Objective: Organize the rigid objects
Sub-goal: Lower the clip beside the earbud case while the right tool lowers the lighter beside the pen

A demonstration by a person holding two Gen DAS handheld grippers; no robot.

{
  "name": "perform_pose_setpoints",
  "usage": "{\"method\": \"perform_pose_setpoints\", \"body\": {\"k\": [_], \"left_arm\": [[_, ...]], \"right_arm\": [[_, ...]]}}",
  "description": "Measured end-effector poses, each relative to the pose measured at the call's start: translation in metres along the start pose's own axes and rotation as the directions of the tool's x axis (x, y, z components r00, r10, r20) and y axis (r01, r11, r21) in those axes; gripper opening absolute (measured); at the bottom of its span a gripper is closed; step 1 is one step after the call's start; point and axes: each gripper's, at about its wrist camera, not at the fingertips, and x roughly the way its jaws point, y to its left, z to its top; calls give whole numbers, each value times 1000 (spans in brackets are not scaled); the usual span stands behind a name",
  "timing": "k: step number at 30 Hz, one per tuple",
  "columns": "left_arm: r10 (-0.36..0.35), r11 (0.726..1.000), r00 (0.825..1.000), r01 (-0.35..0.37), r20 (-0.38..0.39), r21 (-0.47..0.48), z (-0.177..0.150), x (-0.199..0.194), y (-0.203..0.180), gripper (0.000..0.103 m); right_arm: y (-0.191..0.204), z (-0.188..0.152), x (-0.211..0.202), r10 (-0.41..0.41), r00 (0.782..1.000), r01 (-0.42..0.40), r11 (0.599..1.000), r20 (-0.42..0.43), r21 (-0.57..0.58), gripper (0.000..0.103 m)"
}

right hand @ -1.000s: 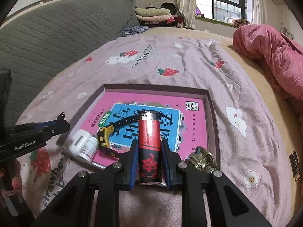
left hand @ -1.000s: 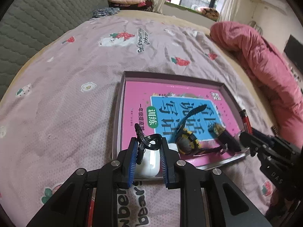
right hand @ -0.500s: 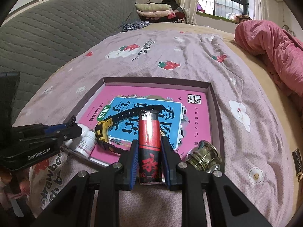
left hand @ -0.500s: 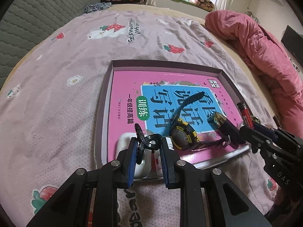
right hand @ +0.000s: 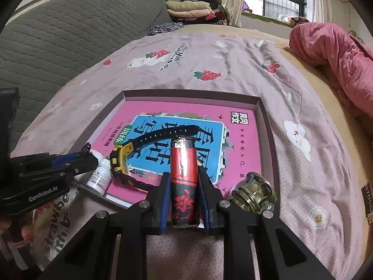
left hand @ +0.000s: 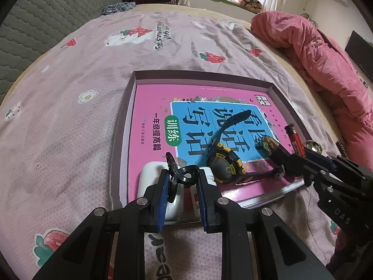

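**2 grippers held over the tray, each closed on a small object**

A shallow purple-grey tray [left hand: 121, 126] is laid on a pink strawberry-print bedspread [left hand: 70, 93]; a pink workbook [left hand: 153, 107] with a blue panel is laid flat inside it and covers most of its floor; a black and yellow wristwatch [left hand: 222, 165] is spread across the workbook, its strap stretched toward the far side.

The left gripper [left hand: 181, 186] is held at the tray's near left corner; its blue pads are narrowed onto a small black clip [left hand: 180, 173], which is pinched between them and is raised above a white earbud case [left hand: 151, 175]; a small white pill bottle [right hand: 99, 178] is lain just beside that case, at the workbook's near edge.

The right gripper [right hand: 184, 191] is held at the tray's near edge; its pads are pressed on both sides of a red and black lighter [right hand: 184, 179], which is gripped upright along the fingers with its metal top pointed away from the camera; whether the lighter touches the tray cannot be told; a glass knob-shaped object [right hand: 253, 192] is lain just right of the gripper, in the tray's near right corner.

A pink quilt [left hand: 314, 53] is bunched at the bed's far right; folded clothes [right hand: 188, 8] are stacked beyond the bed.
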Motion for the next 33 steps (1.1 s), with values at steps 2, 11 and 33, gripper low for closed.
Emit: {"method": "perform_pose_setpoints", "body": {"k": [2,11,33], "left_arm": [[-2,1000,1000,2,1,2,0,0,0,23],[4,1000,1000,-4,7,10,-1,0,-2,23],[14,1000,1000,-14,13,7,-3,0,1,23]], "right_arm": [[0,-1,2,-4,1000,4,1000,-4,0,23],[6,-3,9,-10,1000,10,1000,-1,-16,23],[8,-5,13,-41,999,40,999,-6,-35,22]]}}
